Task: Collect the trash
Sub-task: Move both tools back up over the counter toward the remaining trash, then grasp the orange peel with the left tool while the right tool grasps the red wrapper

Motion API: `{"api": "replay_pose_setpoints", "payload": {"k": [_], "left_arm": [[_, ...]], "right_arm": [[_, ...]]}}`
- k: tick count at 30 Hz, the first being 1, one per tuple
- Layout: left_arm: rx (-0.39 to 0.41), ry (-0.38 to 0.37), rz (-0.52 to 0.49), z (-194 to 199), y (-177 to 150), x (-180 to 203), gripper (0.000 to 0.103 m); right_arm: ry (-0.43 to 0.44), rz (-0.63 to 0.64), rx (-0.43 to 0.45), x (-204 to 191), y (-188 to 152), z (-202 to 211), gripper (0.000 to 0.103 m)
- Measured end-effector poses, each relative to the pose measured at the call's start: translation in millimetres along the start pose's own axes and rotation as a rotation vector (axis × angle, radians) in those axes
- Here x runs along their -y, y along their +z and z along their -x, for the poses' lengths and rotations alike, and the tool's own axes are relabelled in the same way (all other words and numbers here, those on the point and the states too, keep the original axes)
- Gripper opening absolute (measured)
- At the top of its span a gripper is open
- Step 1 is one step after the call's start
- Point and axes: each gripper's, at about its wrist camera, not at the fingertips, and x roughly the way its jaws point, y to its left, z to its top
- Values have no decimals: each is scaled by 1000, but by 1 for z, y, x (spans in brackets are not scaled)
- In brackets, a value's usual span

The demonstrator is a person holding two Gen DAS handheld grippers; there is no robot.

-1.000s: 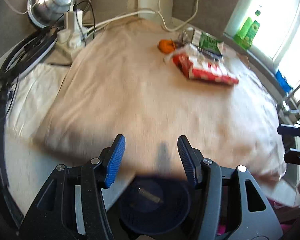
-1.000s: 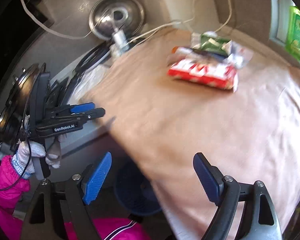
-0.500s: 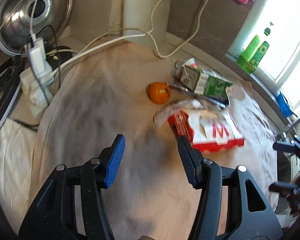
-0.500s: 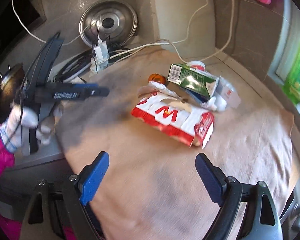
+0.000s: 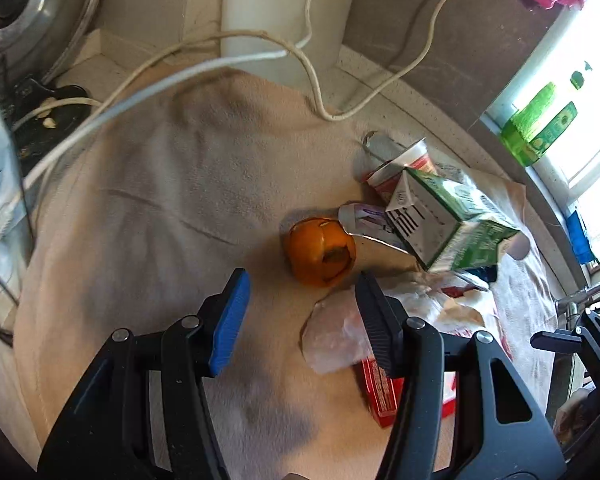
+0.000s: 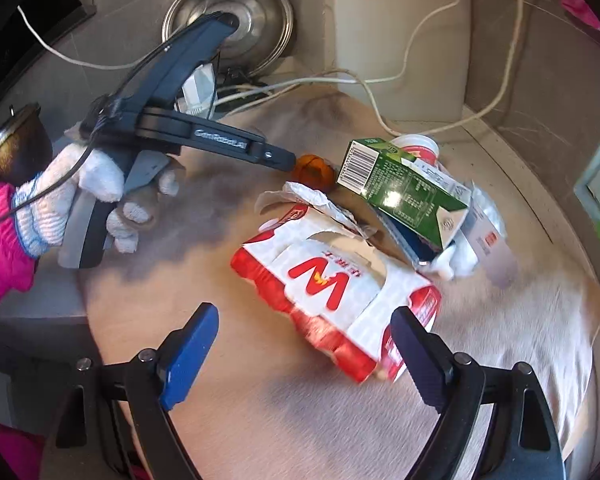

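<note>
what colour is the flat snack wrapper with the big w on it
Red and white crinkled plastic wrapper, with a red W; clearest in the right wrist view.

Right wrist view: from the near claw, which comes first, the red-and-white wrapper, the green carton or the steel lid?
1. Red-and-white torn plastic wrapper, just ahead of the right claw.
2. Green cardboard carton, behind it, to the right.
3. Round steel pot lid, at the back wall.

The left hand-held gripper [image 6: 286, 162] is a dark blue-black plastic tool with a pale printed brand name along its arm and a thin black cable trailing from its rear. The person's left hand [image 6: 96, 196] wears a white knitted glove with a blue-edged cuff, below a bright pink quilted sleeve [image 6: 2, 240]. The right hand-held gripper [image 6: 304, 344] has black ribbed fingers, blue pads and silver screw heads.
</note>
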Motion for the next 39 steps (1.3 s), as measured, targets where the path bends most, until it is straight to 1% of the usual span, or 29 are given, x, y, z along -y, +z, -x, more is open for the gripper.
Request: {"api": "replay_pose_setpoints", "payload": {"k": [8, 9, 11, 17, 23, 24, 25, 29, 30, 32, 39], "left_arm": [[-31, -27, 8, -23, 10, 2, 56], [-33, -27, 5, -25, 11, 3, 55], [-45, -32, 3, -30, 12, 4, 50], [-52, -47, -2, -39, 14, 10, 45], [-41, -46, 5, -43, 20, 13, 39], [-39, -47, 7, -43, 21, 13, 38], [-38, -47, 7, -43, 21, 12, 36], [-28, -37, -2, -41, 20, 12, 34], [-26, -36, -4, -40, 19, 12, 33], [-20, -31, -2, -37, 16, 10, 33], [6, -5, 3, -16, 6, -5, 32]], "right_arm": [[-31, 147, -70, -3, 15, -30, 90], [-38, 163, -77, -4, 15, -34, 90], [-38, 176, -85, -5, 15, -39, 90], [-63, 195, -108, -5, 10, -53, 89], [-120, 243, -126, -11, 2, -59, 80], [-124, 249, -127, -12, 1, -59, 76], [-130, 261, -132, -14, 1, -60, 69], [-148, 283, -128, -20, -1, -60, 60], [-149, 281, -126, -21, -1, -59, 53], [-147, 276, -115, -23, -2, -55, 53], [-94, 219, -82, -24, 0, -42, 51]]}}
